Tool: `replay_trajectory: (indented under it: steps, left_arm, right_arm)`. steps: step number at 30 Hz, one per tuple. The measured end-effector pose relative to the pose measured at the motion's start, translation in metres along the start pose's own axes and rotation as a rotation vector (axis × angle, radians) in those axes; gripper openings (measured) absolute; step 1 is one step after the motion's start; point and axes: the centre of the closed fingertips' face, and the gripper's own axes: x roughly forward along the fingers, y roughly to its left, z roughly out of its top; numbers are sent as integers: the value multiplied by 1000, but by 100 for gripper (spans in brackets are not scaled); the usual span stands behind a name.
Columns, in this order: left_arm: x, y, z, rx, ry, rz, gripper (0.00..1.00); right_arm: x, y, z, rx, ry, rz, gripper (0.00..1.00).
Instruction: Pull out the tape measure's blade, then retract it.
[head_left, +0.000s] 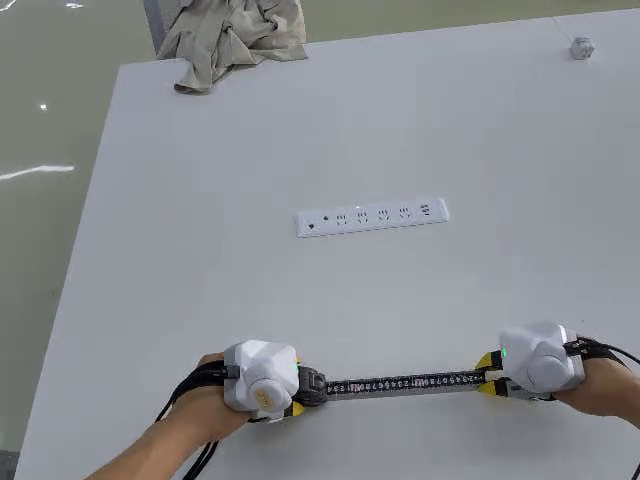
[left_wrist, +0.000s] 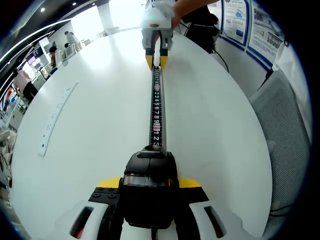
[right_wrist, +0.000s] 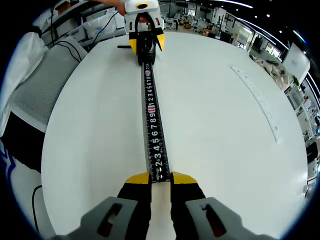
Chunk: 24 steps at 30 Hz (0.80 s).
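Note:
The black tape measure case (head_left: 309, 386) lies low over the white table (head_left: 300, 130) near its front edge, and my left gripper (head_left: 297, 390) is shut on it. In the left gripper view the case (left_wrist: 150, 187) sits between the yellow fingertips (left_wrist: 109, 182). The numbered blade (head_left: 405, 382) stretches out to the right, straight and just above the table. My right gripper (head_left: 489, 375) is shut on the blade's end. In the right gripper view the blade (right_wrist: 151, 125) runs from my right gripper (right_wrist: 160, 177) up to the case (right_wrist: 146, 46).
A white power strip (head_left: 372, 216) lies mid-table, beyond the blade. A crumpled beige cloth (head_left: 230, 35) hangs over the far left corner. A small grey crumpled object (head_left: 582, 47) sits at the far right. The table's left edge drops to the floor.

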Motion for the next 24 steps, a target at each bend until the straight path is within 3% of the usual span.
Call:
replay_trajectory:
  steps: [24]
  left_arm:
    - [2,-1,2,11,3,1,37]
  right_arm:
    - [3,-1,0,-37,34,4,15]
